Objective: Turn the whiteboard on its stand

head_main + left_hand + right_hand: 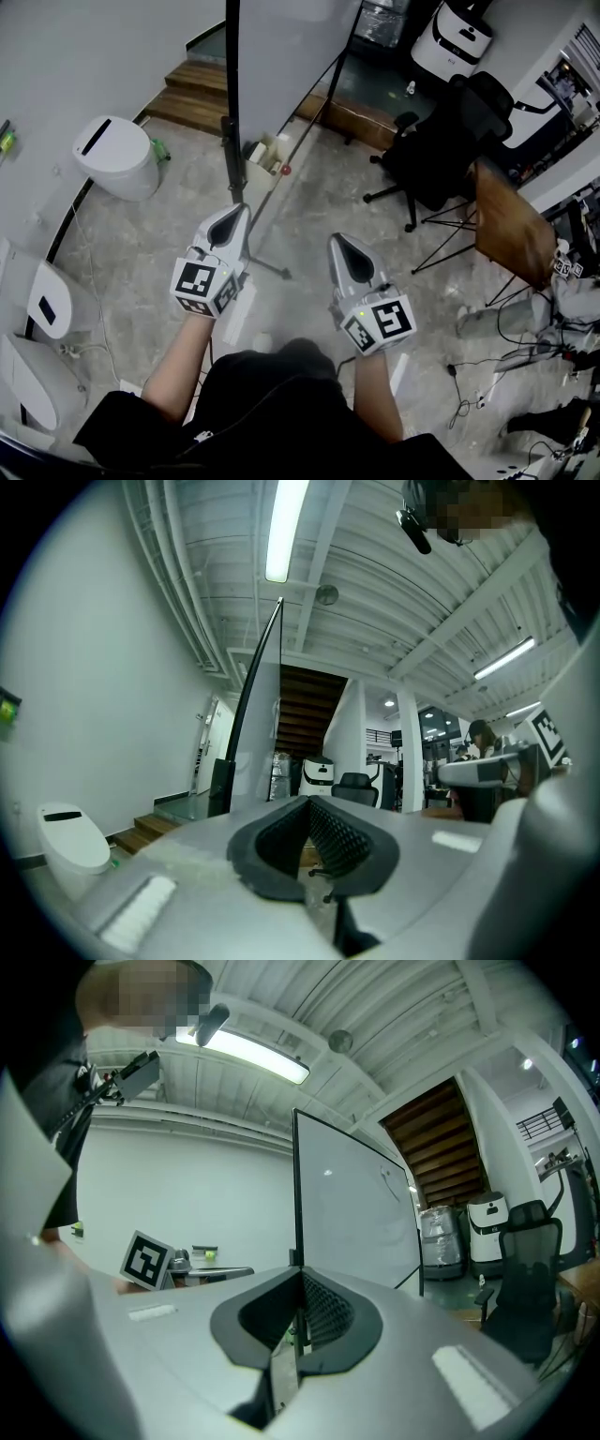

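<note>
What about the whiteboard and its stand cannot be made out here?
Head view: whiteboard top, cut off by the upper edge.
Head view: stand base, partly behind the left gripper.
Left gripper view: whiteboard face, seen edge-on only.
Right gripper view: whiteboard's lower edge, behind the right gripper; faint marks too small to read.

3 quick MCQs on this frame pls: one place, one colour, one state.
1. Where is the whiteboard?
A) flat on the floor
B) upright, ahead of the person
C) folded against the wall

2. The office chair is:
A) red
B) white
C) black

3. Fingers of the left gripper are:
A) shut, empty
B) wide apart
C) clamped on the board's frame

Key: 1 B, the head view shows it standing on its stand in front; 2 C, seat and back are black; 3 A, the left gripper view shows the tips meeting with nothing between.
</note>
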`<state>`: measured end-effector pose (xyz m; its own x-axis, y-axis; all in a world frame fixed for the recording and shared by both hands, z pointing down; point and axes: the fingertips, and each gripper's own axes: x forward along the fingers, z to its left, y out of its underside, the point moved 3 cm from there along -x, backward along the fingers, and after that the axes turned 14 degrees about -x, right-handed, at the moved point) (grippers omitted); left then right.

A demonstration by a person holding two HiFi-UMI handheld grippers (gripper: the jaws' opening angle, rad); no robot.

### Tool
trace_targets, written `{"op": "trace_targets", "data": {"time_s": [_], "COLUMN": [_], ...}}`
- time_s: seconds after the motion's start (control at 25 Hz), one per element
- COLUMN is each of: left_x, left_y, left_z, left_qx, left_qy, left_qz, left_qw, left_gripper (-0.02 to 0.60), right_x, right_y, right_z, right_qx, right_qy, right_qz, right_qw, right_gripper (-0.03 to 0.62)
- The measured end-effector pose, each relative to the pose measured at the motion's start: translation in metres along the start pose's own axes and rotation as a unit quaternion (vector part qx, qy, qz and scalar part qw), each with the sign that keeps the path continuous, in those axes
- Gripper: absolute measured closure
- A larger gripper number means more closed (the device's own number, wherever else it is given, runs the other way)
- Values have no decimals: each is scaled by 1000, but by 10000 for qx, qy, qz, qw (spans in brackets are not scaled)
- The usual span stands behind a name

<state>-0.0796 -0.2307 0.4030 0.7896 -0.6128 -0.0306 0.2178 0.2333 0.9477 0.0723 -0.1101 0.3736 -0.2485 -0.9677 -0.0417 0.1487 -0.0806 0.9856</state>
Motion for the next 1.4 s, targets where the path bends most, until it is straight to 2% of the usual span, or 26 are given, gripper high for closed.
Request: {"op": "trace_targets", "data": {"time_s": [0.36, 0.72, 1.0, 1.4], "left_x": [21, 40, 46, 59], "left_y": [-6, -5, -17, -25], "left_z": [9, 17, 36, 56], "left_qx": [30, 40, 243, 451], "left_qy": [-212, -693, -1225, -1535], "left_qz": [-108, -147, -271, -287], "left_qw": [9997, 9975, 9918, 9867], "left_gripper": [580, 580, 566, 560], "right_x": [15, 35, 64, 102], "right_y": [5, 7, 4, 1], "right_z": [-21, -48, -54, -49], "right_qx": [65, -65, -4, -144], "right_qy": [-173, -698, -1181, -1632], "right_qz": [-54, -142, -304, -395], "right_qw": [9998, 9974, 9925, 9857], "right_gripper": [585, 585, 585, 585]}}
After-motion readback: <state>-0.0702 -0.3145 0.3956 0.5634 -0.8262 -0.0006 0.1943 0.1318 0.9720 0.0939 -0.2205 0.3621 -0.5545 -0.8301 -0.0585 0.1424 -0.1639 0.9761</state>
